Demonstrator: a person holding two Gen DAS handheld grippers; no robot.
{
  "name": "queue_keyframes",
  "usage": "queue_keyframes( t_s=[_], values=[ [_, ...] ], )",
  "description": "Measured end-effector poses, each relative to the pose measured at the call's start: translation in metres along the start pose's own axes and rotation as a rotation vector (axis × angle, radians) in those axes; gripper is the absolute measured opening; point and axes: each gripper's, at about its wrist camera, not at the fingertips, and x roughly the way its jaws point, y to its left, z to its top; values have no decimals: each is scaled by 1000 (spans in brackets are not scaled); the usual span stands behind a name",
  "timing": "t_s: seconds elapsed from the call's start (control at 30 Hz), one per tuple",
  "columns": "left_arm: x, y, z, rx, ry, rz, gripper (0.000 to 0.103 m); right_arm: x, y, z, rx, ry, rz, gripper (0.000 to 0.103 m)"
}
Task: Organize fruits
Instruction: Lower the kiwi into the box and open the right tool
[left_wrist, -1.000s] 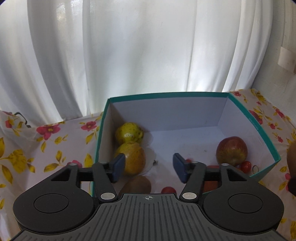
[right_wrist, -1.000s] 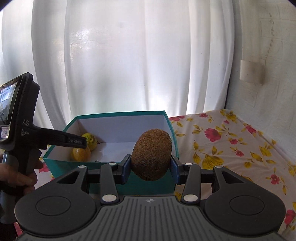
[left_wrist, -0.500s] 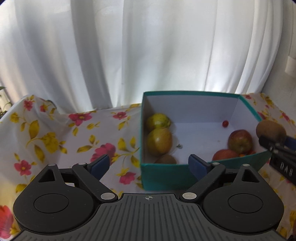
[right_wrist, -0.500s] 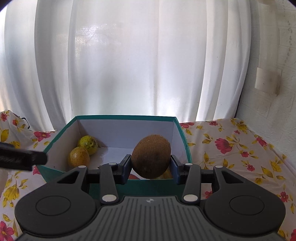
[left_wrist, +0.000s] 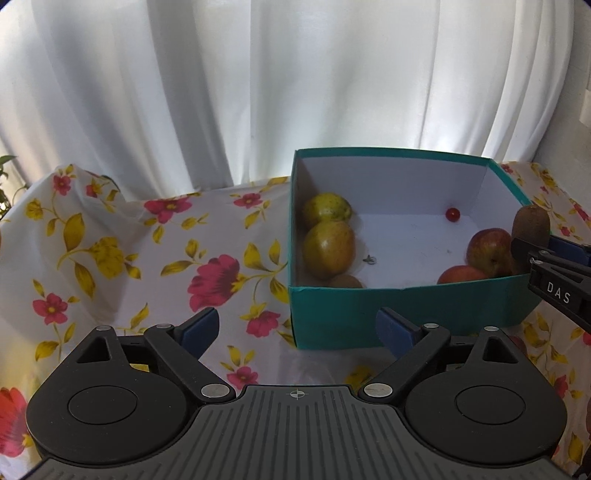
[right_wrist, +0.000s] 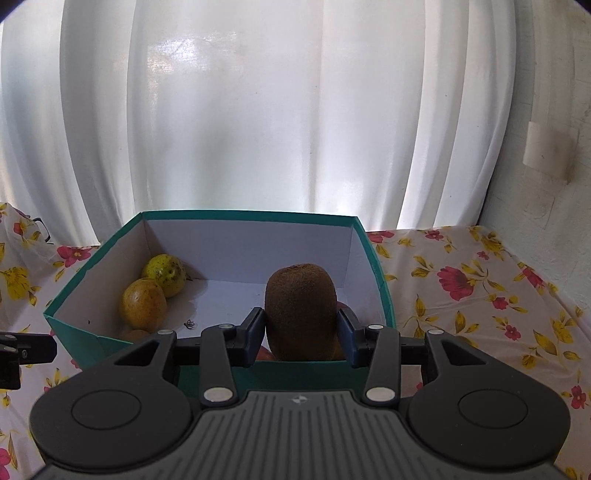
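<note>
Floral cloth (left_wrist: 110, 258), white with red flowers and yellow leaves, covers the surface at left under the left wrist camera, with white curtains (left_wrist: 258, 92) hanging behind. Low in that view the left gripper (left_wrist: 297, 330) stands over the cloth just before the box's near left corner; its jaws have just been opening and now gape wide, with nothing between the blue pads (left_wrist: 199, 326).

Right of it sits the teal box (left_wrist: 369, 306), white inside. Two yellow-green fruits (left_wrist: 328, 249) lie against its left wall, one behind the other, and part of a brown fruit (left_wrist: 345, 282) shows at the near left corner. A small red fruit (left_wrist: 452, 213) rests alone near the back wall. Two red apples (left_wrist: 487, 251) sit in the near right corner.

At the far right, the right gripper (right_wrist: 301, 332) is clamped on a kiwi (right_wrist: 301, 310), its pads pressing both sides of the fruit. Seen from the left camera, the kiwi (left_wrist: 530, 225) hangs at the box's right rim, above the apples; the right wrist view places it over the near wall, the box (right_wrist: 251, 216) open beyond it. More floral cloth runs to a plastered wall (right_wrist: 546, 166) at the right edge.
</note>
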Motion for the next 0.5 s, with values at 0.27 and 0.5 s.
queue_keyframes(
  t_s=[0.27, 0.5],
  values=[
    [1, 4, -2, -5, 19, 2, 95, 4, 10, 3, -48, 28, 6, 42],
    [5, 4, -3, -11, 44, -2, 95, 11, 16, 2, -69, 65, 14, 42]
  ],
)
